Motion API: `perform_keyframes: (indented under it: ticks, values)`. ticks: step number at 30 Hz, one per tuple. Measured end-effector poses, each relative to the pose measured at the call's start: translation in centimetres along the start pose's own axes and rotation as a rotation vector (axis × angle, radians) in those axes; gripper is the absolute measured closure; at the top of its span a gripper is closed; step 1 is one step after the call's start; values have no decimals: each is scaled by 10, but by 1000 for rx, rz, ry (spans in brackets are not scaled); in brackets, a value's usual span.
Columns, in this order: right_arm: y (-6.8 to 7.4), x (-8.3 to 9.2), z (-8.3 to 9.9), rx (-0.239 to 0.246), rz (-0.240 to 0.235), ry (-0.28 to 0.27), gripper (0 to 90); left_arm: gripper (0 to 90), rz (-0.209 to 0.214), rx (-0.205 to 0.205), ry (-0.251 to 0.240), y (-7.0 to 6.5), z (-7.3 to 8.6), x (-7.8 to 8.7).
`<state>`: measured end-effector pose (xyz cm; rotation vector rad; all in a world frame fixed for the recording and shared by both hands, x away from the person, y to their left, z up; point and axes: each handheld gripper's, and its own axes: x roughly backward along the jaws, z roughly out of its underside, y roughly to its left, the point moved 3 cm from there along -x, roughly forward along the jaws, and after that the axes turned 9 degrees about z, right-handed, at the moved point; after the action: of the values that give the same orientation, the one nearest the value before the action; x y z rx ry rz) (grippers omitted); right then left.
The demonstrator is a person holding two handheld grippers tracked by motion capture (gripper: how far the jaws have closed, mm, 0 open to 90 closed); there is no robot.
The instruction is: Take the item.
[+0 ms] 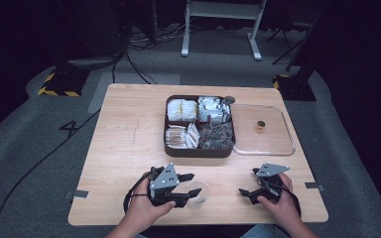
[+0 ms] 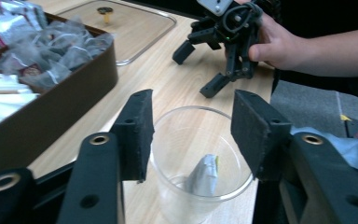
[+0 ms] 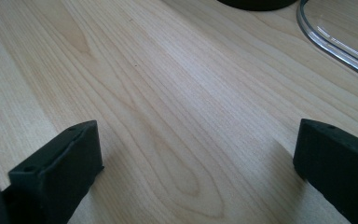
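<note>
Left claw [image 2: 191,135] stands released around the clear cup [image 2: 200,163] near the table [image 1: 124,148] front edge, right claw [image 1: 258,186] released over bare wood.

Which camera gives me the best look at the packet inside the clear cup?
The left gripper view: the packet stands close and large inside the clear cup, between the open jaws. The high view shows it as a tiny speck. The right gripper view catches just an unclear pale sliver at its top-left edge.

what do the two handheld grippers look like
Both are black. The left gripper and right gripper each carry a grey three-cornered plate on top and trail a black cable. Their jaws end in flat black rectangular pads, and the arms show brass-coloured rivets.
</note>
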<state>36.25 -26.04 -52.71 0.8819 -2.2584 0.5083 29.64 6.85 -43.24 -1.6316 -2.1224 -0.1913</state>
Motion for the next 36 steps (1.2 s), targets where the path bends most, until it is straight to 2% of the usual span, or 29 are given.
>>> perform_keyframes:
  ticks: [1, 5, 9, 16, 20, 23, 28, 30, 36]
  values:
    - [0, 0, 0, 0, 0, 0, 11, 473, -9, -4, 1, 1, -1, 2]
    - [0, 0, 0, -1, 1, 1, 10, 352, -38, -6, 32, 5, -3, 10]
    - [0, 0, 0, 0, 1, 0, 10, 318, -77, 0, 56, 10, -2, 24]
    - [0, -2, -2, 3, -2, 1, 5, 304, -129, 11, 73, 14, 3, 45]
    - [1, -5, -5, 5, -4, 0, 4, 304, -178, 26, 62, 16, 7, 59]
    - [1, -5, -5, 6, -5, 1, 4, 303, -240, 49, 69, 23, 13, 73]
    - [1, -5, -5, 6, -5, 1, 4, 301, -275, 83, 77, 30, 22, 85]
    - [1, -5, -5, 6, -5, 1, 4, 298, -294, 88, 106, 34, 28, 91]
    - [0, -6, -5, 9, -8, 0, 4, 281, -315, 104, 127, 41, 36, 99]
